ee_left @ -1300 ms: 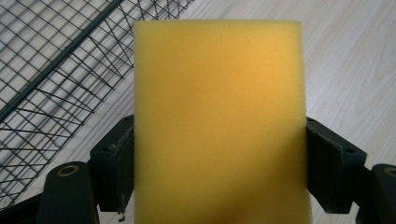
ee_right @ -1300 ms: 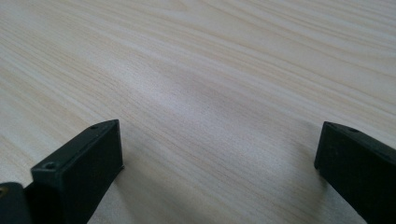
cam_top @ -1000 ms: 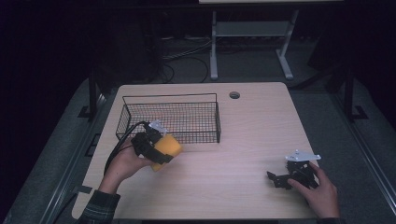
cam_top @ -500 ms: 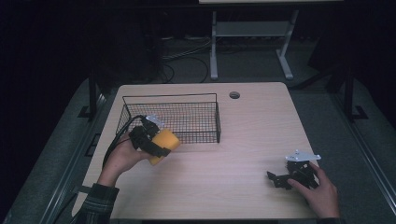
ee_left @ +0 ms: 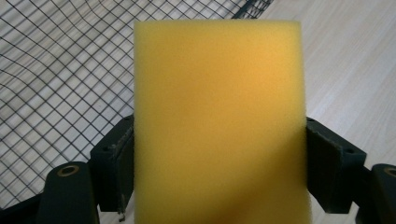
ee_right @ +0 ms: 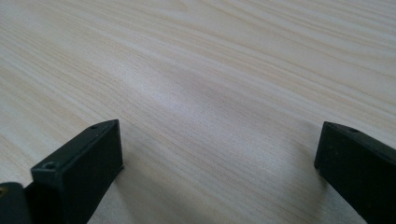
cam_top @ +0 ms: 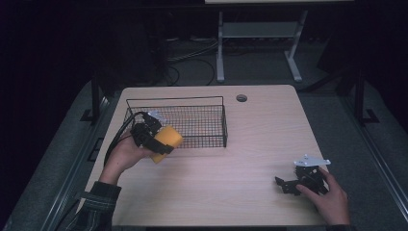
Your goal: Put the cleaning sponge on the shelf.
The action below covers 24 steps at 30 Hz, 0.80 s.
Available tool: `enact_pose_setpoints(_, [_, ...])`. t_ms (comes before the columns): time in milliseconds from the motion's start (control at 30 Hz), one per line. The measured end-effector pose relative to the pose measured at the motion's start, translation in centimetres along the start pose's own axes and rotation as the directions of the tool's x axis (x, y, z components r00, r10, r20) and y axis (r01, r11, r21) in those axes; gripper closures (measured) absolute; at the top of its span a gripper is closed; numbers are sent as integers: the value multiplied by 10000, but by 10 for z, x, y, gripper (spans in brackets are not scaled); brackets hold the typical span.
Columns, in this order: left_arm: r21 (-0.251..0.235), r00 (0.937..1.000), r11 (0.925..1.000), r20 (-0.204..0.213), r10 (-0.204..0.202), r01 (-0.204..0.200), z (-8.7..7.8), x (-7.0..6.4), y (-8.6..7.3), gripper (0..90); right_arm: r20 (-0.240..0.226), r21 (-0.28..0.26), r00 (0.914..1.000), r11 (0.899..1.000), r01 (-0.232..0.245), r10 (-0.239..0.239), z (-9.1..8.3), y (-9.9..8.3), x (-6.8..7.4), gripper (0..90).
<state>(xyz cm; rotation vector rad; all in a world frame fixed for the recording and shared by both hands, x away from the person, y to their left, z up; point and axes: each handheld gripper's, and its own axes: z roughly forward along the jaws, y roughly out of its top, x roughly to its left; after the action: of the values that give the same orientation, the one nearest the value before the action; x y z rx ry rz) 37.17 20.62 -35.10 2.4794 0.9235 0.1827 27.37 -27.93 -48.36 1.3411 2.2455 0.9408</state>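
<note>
We see the high view dim, its surroundings falling to near black, while the wooden table (cam_top: 250, 144) alone takes soft overhead light. In the left gripper view the yellow sponge (ee_left: 219, 121) is bright but soft, and the wire basket (ee_left: 60, 79) mesh bows with lens distortion. In the right gripper view a faint shadow crosses the sharp grain.
</note>
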Motion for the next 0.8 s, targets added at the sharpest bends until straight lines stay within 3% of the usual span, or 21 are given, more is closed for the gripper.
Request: enact_pose_setpoints(800, [15, 9978, 9989, -484, -461, 462, -8, 30, 13, 226, 4, -15, 10000, 10000, 24, -24, 0, 0, 0, 2])
